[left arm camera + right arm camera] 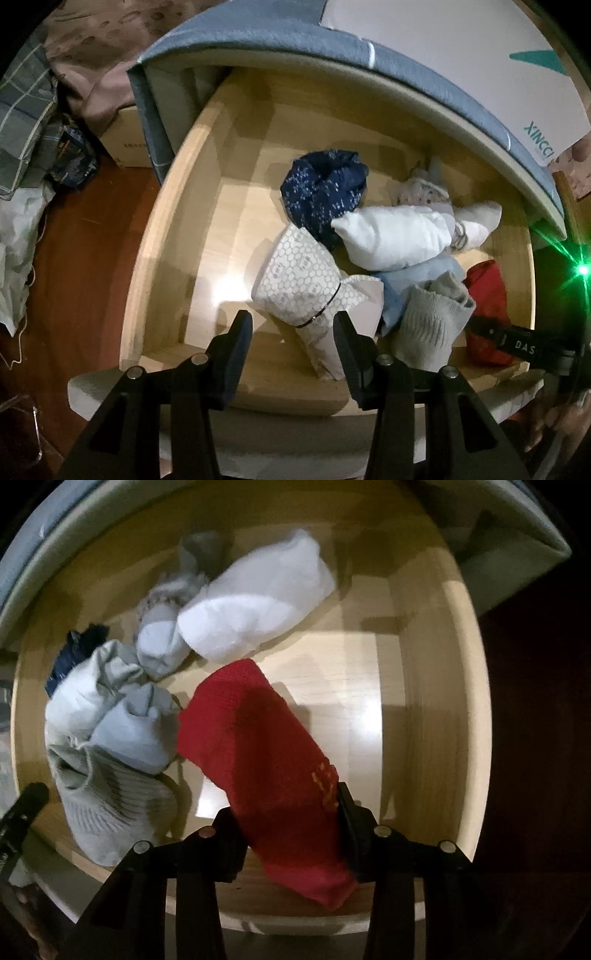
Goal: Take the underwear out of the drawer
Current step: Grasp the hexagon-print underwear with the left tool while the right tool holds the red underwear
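Right gripper: fingers clamped on the red garment.
Left gripper: fingers apart, over the drawer.
Advice: lift straight up, clearing the front edge.

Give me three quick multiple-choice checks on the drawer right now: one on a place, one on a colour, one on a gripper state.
1. Where is the patterned white roll?
A. on the floor
B. in the drawer, ahead of the left gripper
C. on the bed

2. What colour is the item between the right gripper fingers?
A. navy
B. white
C. red

3. The left gripper is:
A. open, holding nothing
B. shut on the navy bundle
C. out of view

Answers:
1 B, it lies on the drawer floor before the fingertips.
2 C, the red item is pinched.
3 A, both fingers stand apart with nothing between the pads.
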